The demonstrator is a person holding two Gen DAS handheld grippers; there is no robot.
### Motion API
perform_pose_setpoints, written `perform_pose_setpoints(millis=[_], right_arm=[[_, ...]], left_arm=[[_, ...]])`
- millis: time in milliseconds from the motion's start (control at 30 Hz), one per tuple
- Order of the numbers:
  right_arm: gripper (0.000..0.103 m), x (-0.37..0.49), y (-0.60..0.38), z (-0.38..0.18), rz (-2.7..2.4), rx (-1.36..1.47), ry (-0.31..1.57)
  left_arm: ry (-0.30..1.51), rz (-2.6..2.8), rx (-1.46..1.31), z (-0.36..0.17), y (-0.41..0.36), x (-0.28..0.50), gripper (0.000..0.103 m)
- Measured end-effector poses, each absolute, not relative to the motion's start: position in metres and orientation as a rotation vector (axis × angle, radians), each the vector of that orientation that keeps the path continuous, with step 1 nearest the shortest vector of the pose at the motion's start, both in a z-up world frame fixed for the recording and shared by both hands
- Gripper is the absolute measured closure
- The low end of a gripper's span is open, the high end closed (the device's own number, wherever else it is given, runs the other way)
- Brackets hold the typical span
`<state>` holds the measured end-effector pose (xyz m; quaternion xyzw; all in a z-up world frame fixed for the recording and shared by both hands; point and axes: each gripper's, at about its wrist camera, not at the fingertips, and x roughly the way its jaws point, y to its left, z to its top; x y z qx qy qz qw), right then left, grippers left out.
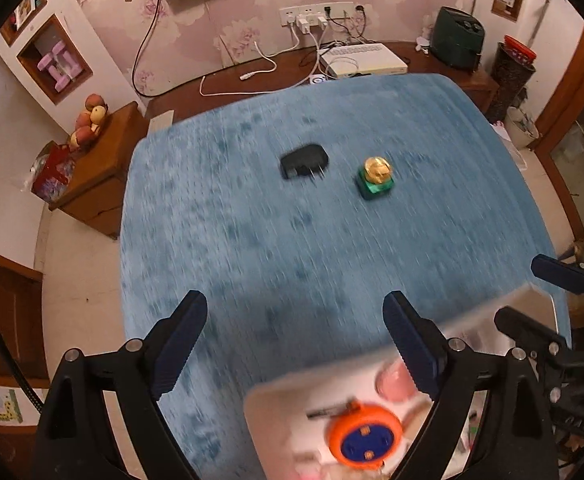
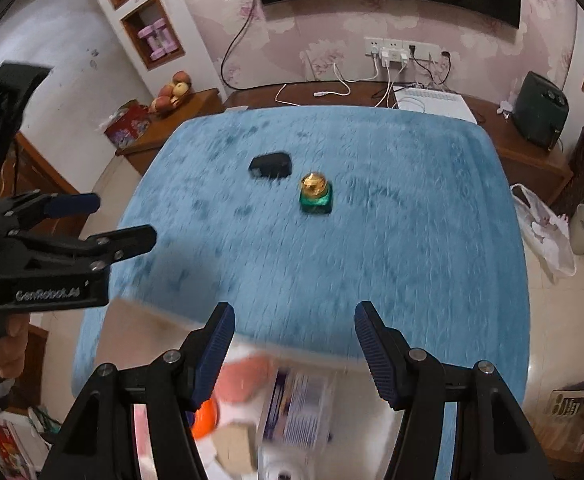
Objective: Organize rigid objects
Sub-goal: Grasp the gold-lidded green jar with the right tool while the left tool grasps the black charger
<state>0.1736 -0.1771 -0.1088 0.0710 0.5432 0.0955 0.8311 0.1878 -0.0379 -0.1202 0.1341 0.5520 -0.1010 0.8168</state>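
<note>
A black plug adapter (image 1: 304, 160) and a gold-topped green bottle (image 1: 376, 178) lie on the blue fuzzy table cover (image 1: 292, 248), far ahead of both grippers. They also show in the right wrist view: adapter (image 2: 271, 165), bottle (image 2: 315, 194). A white bin (image 1: 275, 392) at the table's near edge holds an orange and blue round item (image 1: 366, 438), a pink item (image 1: 392, 380) and a printed box (image 2: 296, 408). My left gripper (image 1: 294, 344) is open and empty over the bin's far rim. My right gripper (image 2: 294, 352) is open and empty above the bin.
A wooden TV bench (image 2: 524, 148) behind the table carries a white box (image 2: 432, 104), cables and a dark appliance (image 2: 540, 110). A side cabinet (image 1: 103, 168) with fruit stands to the left. A white bag (image 2: 544, 232) lies on the floor at right.
</note>
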Motion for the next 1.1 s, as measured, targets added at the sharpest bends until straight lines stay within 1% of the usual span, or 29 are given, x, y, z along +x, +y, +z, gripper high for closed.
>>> perform_pose_setpoints(millis=[167, 400, 533, 633, 800, 833, 900, 933, 967, 1000, 1100], right_arm=[[0.04, 0.231, -0.183, -0.121, 0.187, 0.145, 1.161], [0.04, 0.297, -0.171, -0.163, 0.166, 0.125, 1.225], [0.04, 0.317, -0.165, -0.192, 0.166, 0.181, 1.29], [0.04, 0.329, -0.162, -0.211, 0.157, 0.194, 1.333], [0.04, 0.342, -0.161, -0.231, 0.151, 0.215, 1.386], [0.042, 0.344, -0.161, -0.233, 0.151, 0.223, 1.392], [0.053, 0.347, -0.159, -0.239, 0.154, 0.226, 1.418], [0.054, 0.347, -0.159, -0.242, 0.149, 0.215, 1.425], [0.058, 0.347, -0.159, -0.241, 0.146, 0.2, 1.416], [0.06, 0.346, -0.159, -0.241, 0.143, 0.186, 1.418], [0.061, 0.344, -0.163, -0.241, 0.146, 0.199, 1.425]], left_arm=[[1.188, -0.175, 0.233, -0.118, -0.04, 0.23, 0.012], [1.212, -0.107, 0.184, -0.133, -0.051, 0.29, 0.012], [1.232, -0.063, 0.138, -0.149, -0.05, 0.322, 0.012], [1.282, -0.041, 0.083, -0.169, -0.047, 0.343, 0.012], [1.344, -0.012, 0.036, -0.198, -0.043, 0.361, 0.012], [1.349, -0.01, 0.033, -0.201, -0.044, 0.362, 0.012], [1.364, -0.008, 0.026, -0.21, -0.047, 0.366, 0.012], [1.371, -0.009, 0.021, -0.212, -0.048, 0.368, 0.012], [1.378, -0.012, 0.015, -0.216, -0.05, 0.369, 0.012], [1.385, -0.014, 0.009, -0.218, -0.051, 0.371, 0.012], [1.406, -0.024, -0.004, -0.226, -0.057, 0.374, 0.012]])
